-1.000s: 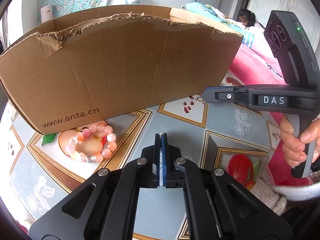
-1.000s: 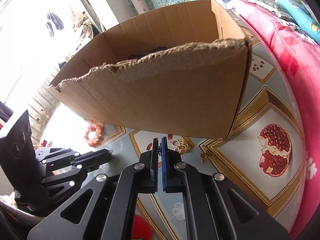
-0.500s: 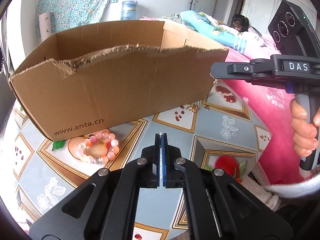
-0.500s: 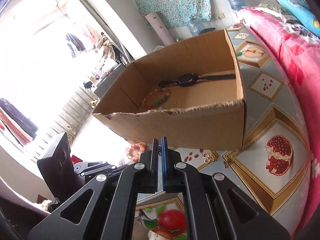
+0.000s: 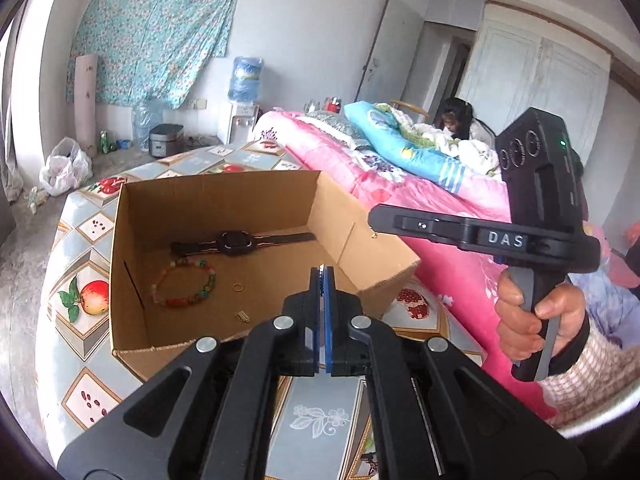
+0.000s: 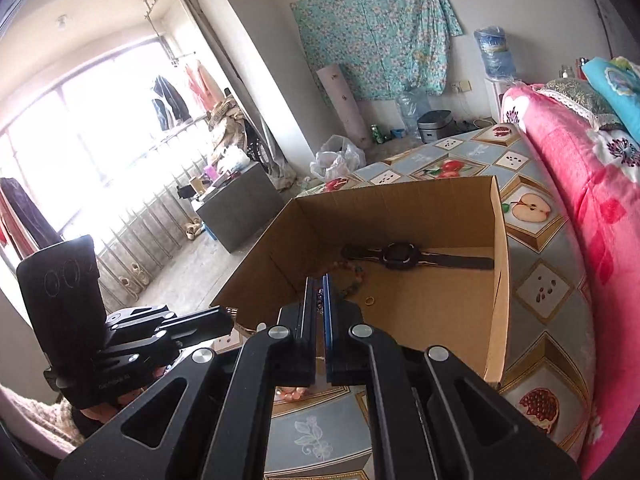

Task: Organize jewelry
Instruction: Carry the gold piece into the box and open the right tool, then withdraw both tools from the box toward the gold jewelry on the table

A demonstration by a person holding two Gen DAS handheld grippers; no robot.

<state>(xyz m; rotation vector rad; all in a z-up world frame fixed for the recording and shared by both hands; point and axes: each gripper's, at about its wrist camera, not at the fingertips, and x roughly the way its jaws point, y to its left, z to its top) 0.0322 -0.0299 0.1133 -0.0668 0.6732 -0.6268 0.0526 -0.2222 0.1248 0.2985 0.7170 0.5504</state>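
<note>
An open cardboard box (image 5: 132, 248) (image 6: 496, 280) stands on a fruit-patterned cloth. Inside lie a black watch (image 5: 236, 241) (image 6: 400, 255), a multicoloured bead bracelet (image 5: 184, 285), a gold ring (image 5: 237, 287) (image 6: 370, 300) and a small gold piece (image 5: 241, 316). My left gripper (image 5: 323, 276) is shut and empty, held above the box's near wall. My right gripper (image 6: 320, 292) is shut on a thin dark chain seen between its pads, above the box's near edge. It also shows in the left wrist view (image 5: 376, 220). A pink bead bracelet (image 6: 292, 391) peeks out below the right gripper.
A pink floral quilt (image 5: 432, 216) (image 6: 592, 184) borders the cloth on the right. A person (image 5: 456, 120) sits at the far end of the bed. A grey cabinet (image 6: 240, 208) and a barred window are to the left.
Both grippers have risen well above the table. The box interior with the watch and bracelet is now in view from both. The jaws have stayed shut.
</note>
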